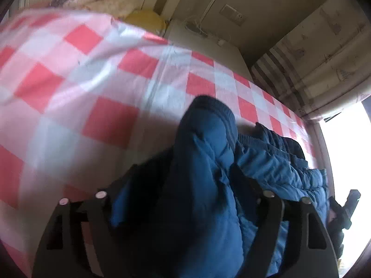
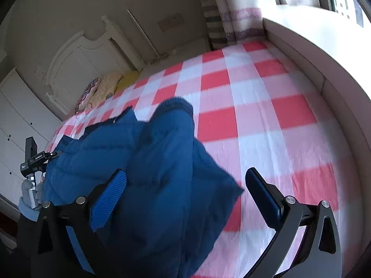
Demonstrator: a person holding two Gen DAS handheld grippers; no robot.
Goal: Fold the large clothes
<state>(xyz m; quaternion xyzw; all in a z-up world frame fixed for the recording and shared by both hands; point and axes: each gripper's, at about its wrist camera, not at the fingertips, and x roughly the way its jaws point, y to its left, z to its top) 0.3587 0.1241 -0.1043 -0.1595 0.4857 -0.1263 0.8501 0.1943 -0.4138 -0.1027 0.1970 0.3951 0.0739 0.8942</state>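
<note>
bed: a large bed (image 2: 266, 120) fills both views, its sheet checked in red, pink and white; the far end meets a cream headboard (image 2: 76, 62), the right long edge runs along a pale ledge under a window.
jacket: a blue quilted puffer jacket (image 2: 143, 162) lies bunched on the bed near its foot edge, toward the left long edge in the right wrist view; one sleeve with a ribbed dark cuff (image 2: 178, 103) reaches toward the middle of the bed. in the left wrist view the same jacket (image 1: 208, 173) rises between the fingers, cuff end pointing to the bed's middle.
curtain: a pale curtain with striped bands (image 2: 241, 18) hangs at the far right corner of the bed.
pillows: patterned and yellow pillows (image 2: 104, 88) sit at the head end, near the far left corner.
left claw: the left claw (image 1: 185, 199) stands wide, jacket folds bulging in the gap; its fingertips are hidden by cloth and blur, so contact cannot be told. in the right wrist view it shows at the left long edge, held in a gloved hand (image 2: 31, 197).
right claw: the right claw (image 2: 185, 180) is spread wide, blue pads (image 2: 109, 199) apart; the left pad lies against the jacket, the right pad over bare sheet, nothing pinched.
</note>
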